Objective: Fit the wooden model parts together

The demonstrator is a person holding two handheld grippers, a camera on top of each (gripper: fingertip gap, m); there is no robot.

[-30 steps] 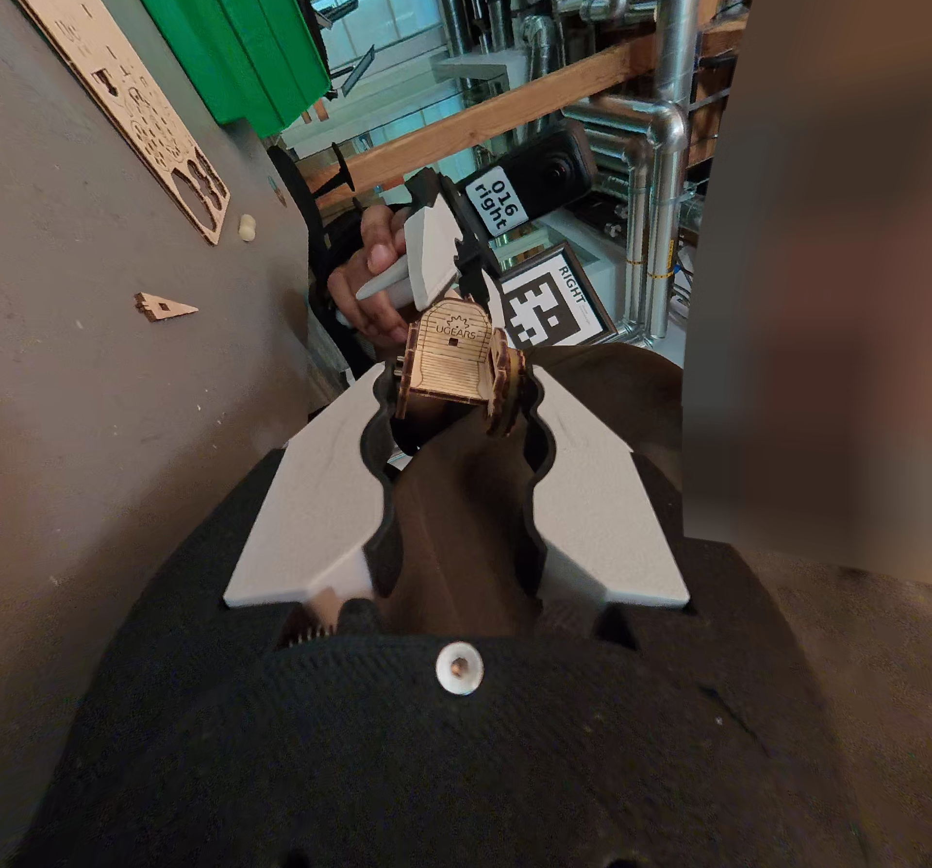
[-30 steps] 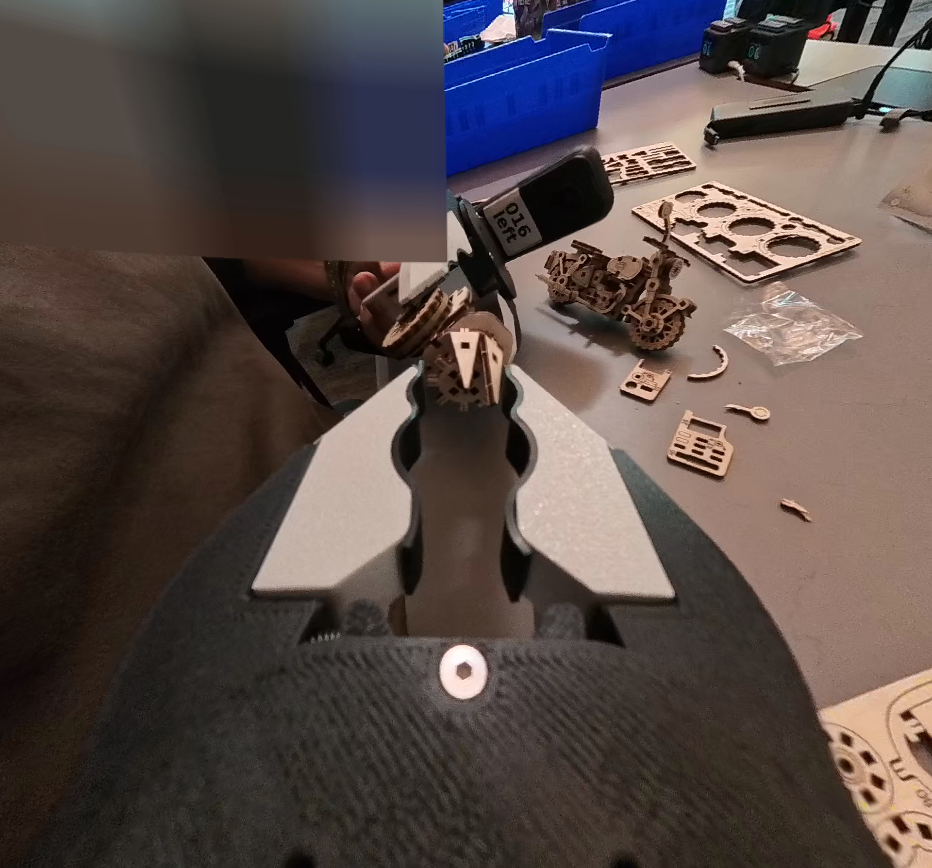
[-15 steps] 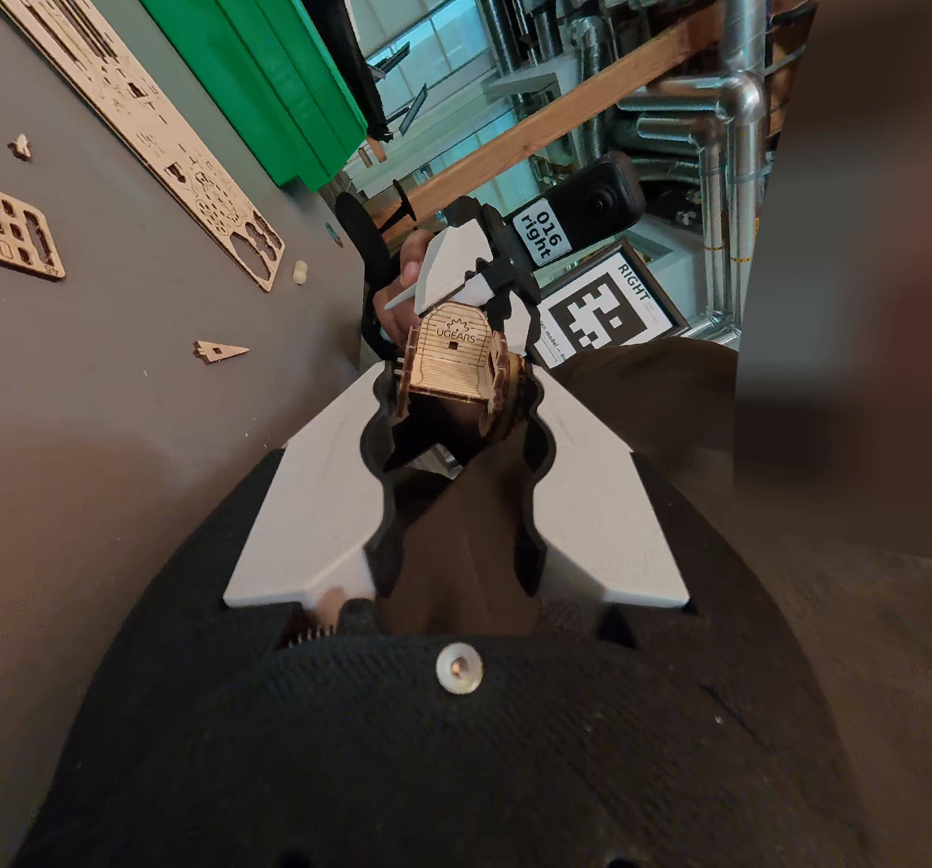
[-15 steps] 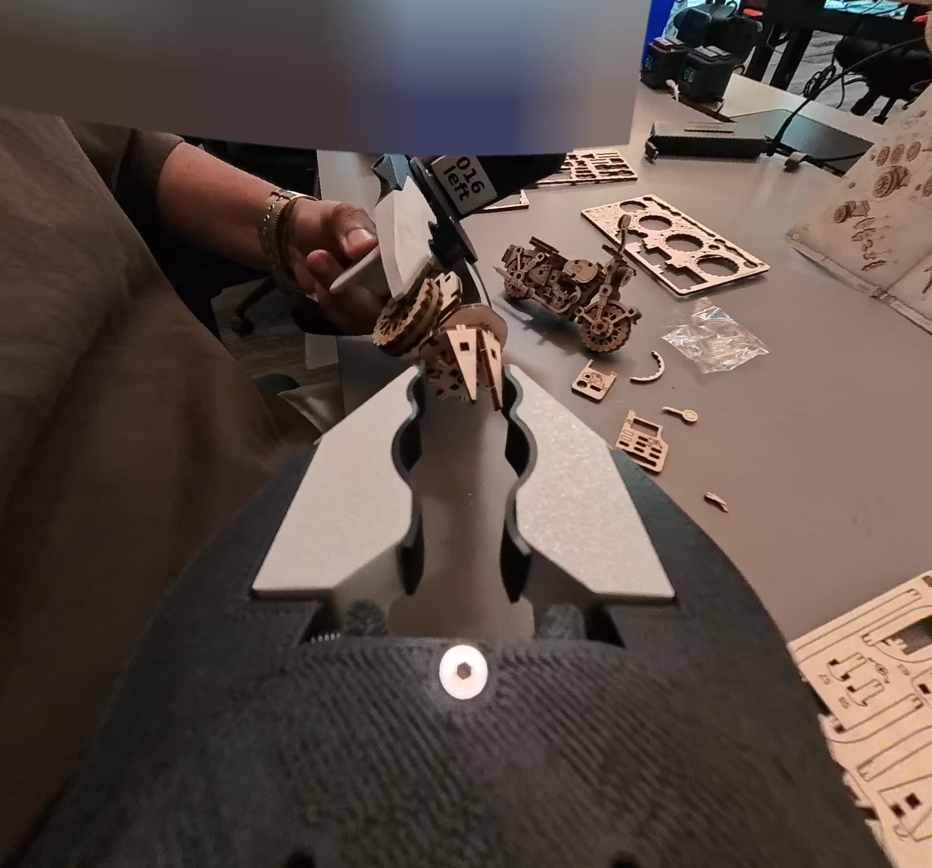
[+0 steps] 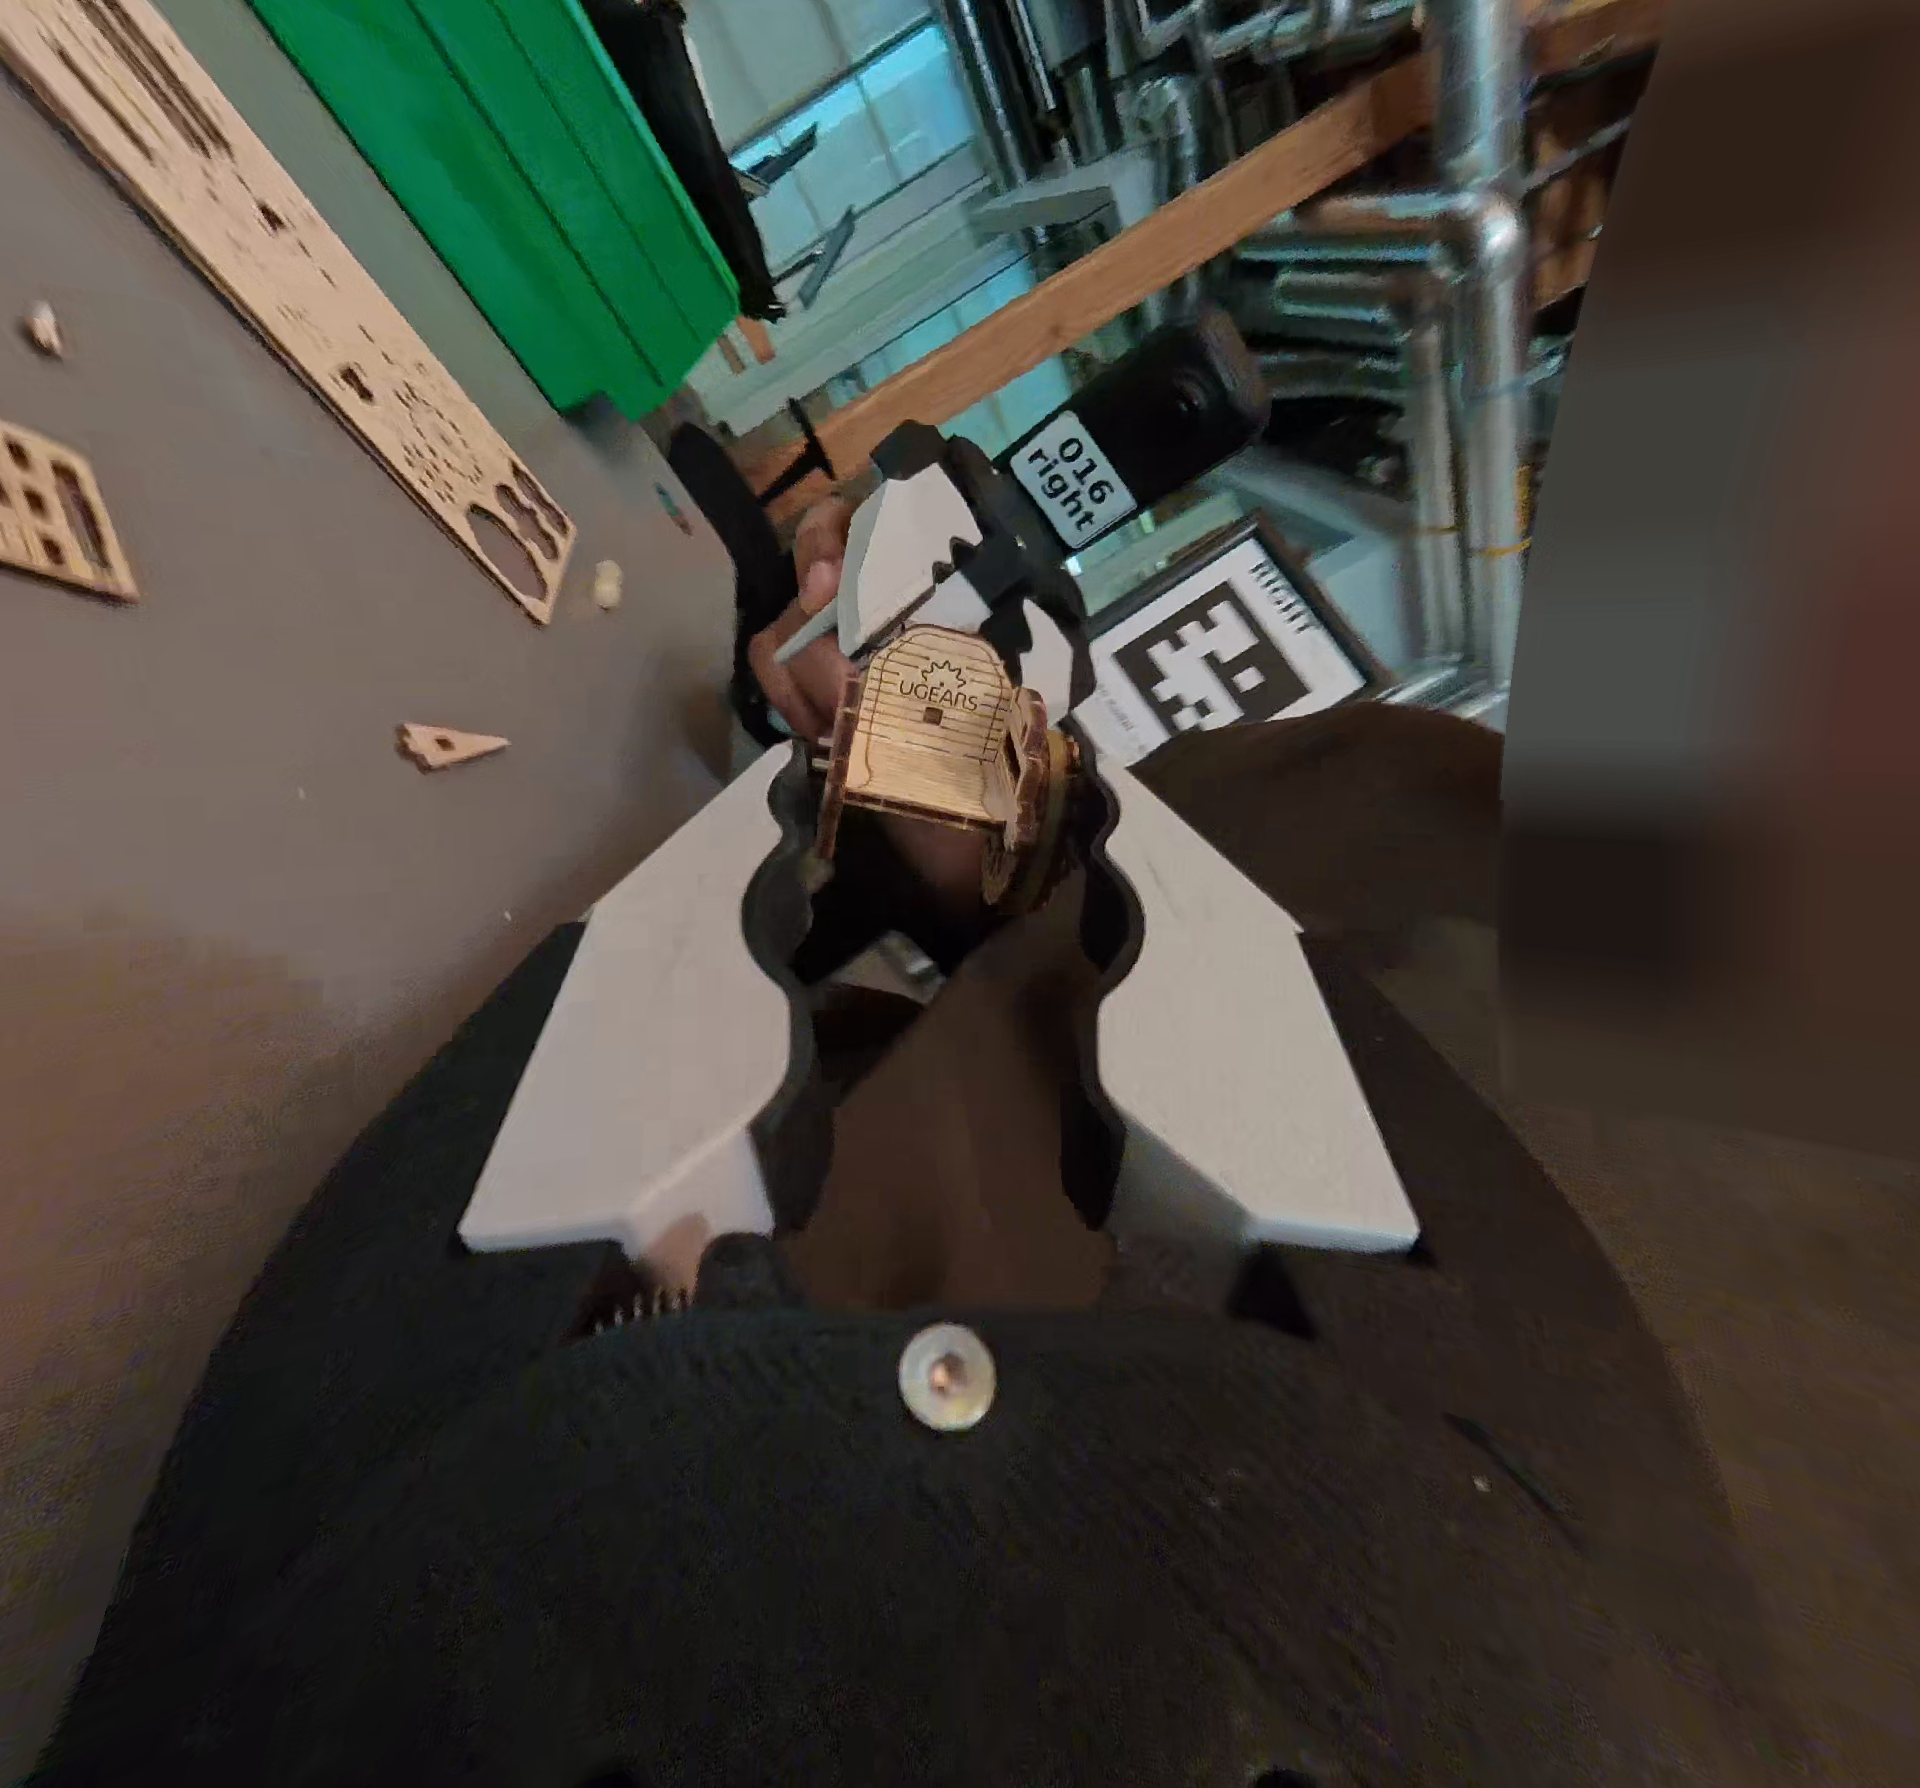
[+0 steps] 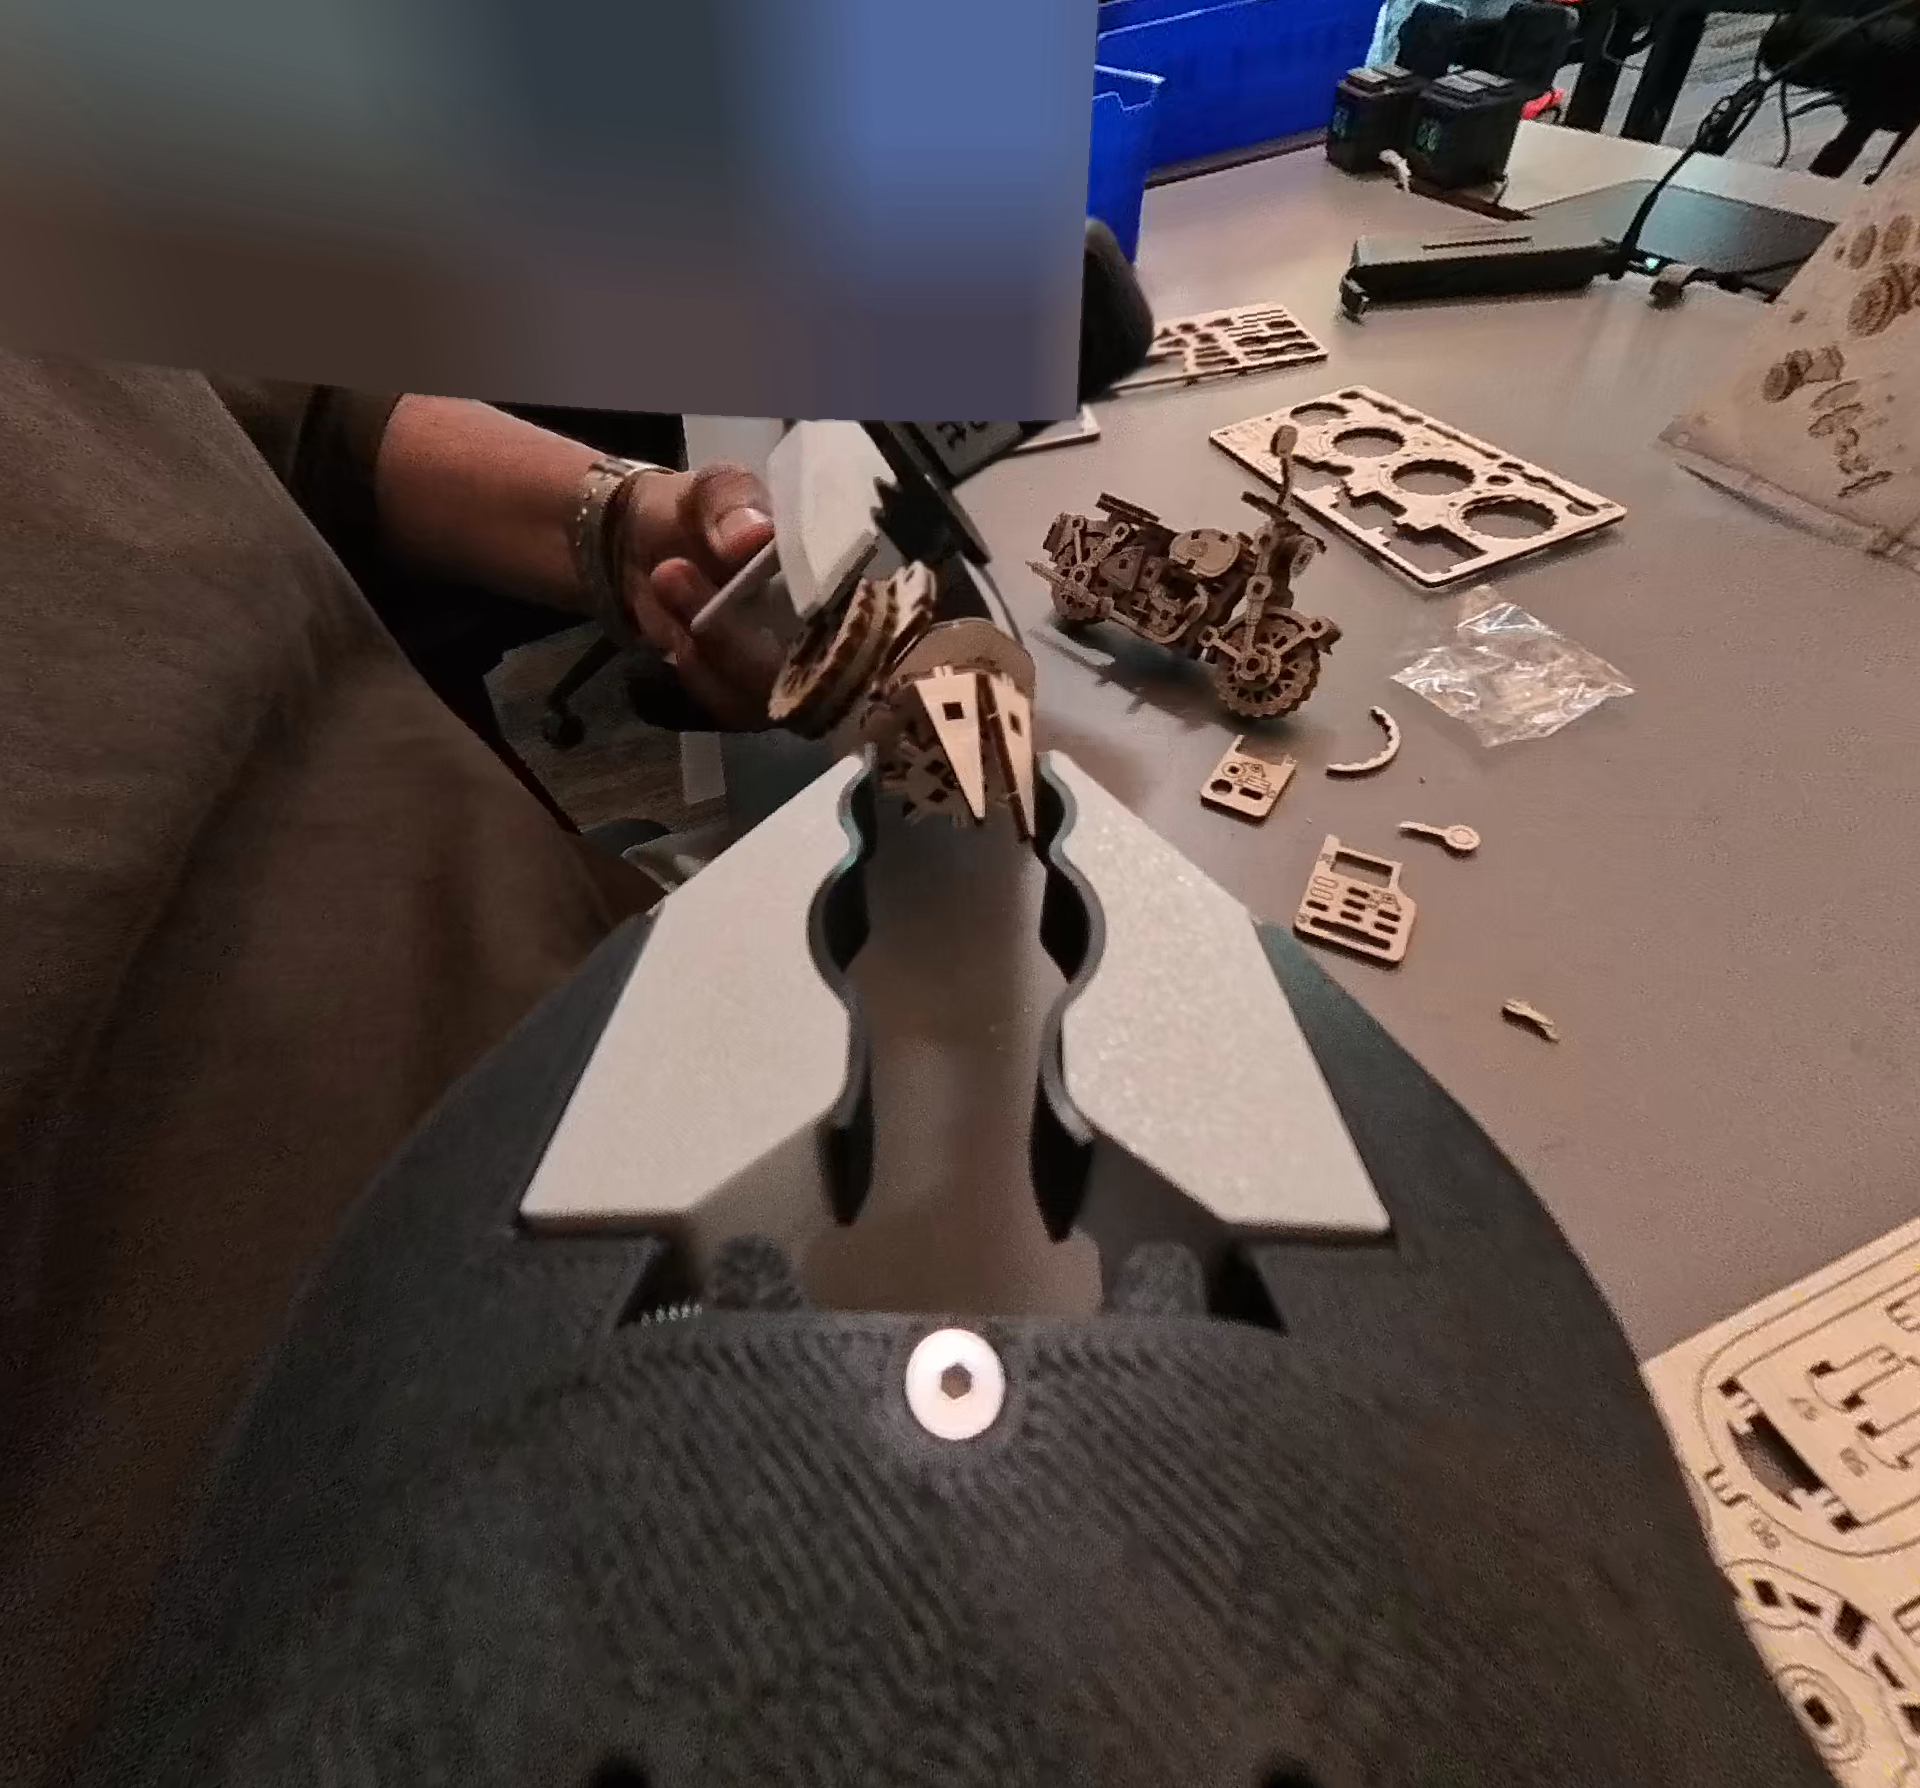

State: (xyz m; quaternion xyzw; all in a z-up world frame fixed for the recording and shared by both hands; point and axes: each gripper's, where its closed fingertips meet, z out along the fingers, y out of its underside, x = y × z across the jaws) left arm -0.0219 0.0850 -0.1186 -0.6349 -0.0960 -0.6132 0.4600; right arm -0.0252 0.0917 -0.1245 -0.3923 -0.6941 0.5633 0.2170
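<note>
My left gripper [image 5: 935, 782] is shut on a pale wooden sub-assembly [image 5: 930, 751], a small slatted seat-like body with a wheel on its right side. My right gripper [image 6: 956, 772] is shut on a second wooden part [image 6: 961, 725] with a toothed piece and pointed plates. Both are held in the air in front of a person's body, beside the table edge. The two parts meet tip to tip. In the right wrist view the left gripper's fingers [image 6: 821, 523] hold the wheeled part [image 6: 852, 637]. The right gripper's fingers [image 5: 904, 554] show behind the seat in the left wrist view.
On the grey table [image 6: 1558, 959] stand a wooden motorcycle model [image 6: 1184, 595], cut-out sheets [image 6: 1413, 481], a plastic bag [image 6: 1507, 678] and small loose pieces [image 6: 1356, 897]. Blue bins [image 6: 1236, 55] stand behind. The left wrist view shows a green bin [image 5: 447, 107] and another sheet [image 5: 260, 263].
Both grippers have tilted and shifted a little while keeping hold of their parts. The two wooden parts have stayed close together.
</note>
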